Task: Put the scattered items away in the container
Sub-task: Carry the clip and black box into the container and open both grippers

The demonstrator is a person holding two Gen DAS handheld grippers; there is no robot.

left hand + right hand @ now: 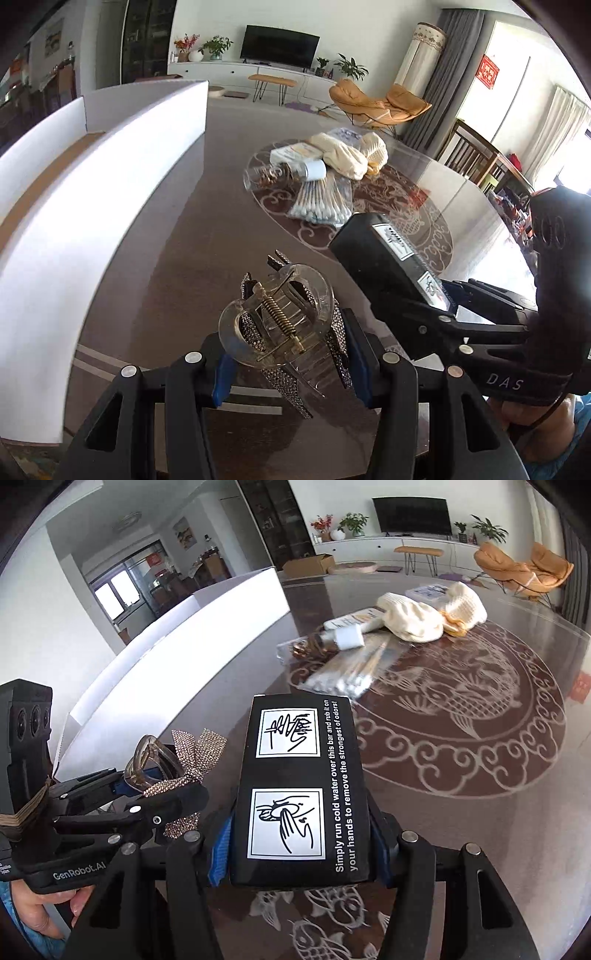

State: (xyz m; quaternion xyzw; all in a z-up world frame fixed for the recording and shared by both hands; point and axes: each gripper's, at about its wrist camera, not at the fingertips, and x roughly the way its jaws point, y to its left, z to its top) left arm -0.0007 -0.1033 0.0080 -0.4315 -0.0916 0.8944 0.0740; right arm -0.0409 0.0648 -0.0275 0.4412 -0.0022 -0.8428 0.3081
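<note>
1. Gripping a clear hair clip (280,325) with a rhinestone bow, the left gripper (291,354) has its blue pads closed on the clip's sides, above the near part of the table (177,258).
2. Just right of it, the right gripper (301,845) clamps a black box (299,790) between its pads; the box bears white hand-washing pictures and white print.
3. From the right wrist, the left gripper (147,794) shows at the left with the clip (155,760) in it, and a hand (48,908) holds its handle.
4. A white container (92,206) stands at the left on the table, open at the top, well apart from both held things.
5. Farther off, in the middle of the table, lies a loose pile: a pack of cotton swabs (321,203), a small jar (284,171) on its side, a flat white packet (291,151) and cream gloves (347,155).
6. The pile rests on a swirl and fish pattern (461,716) in the tabletop.
</note>
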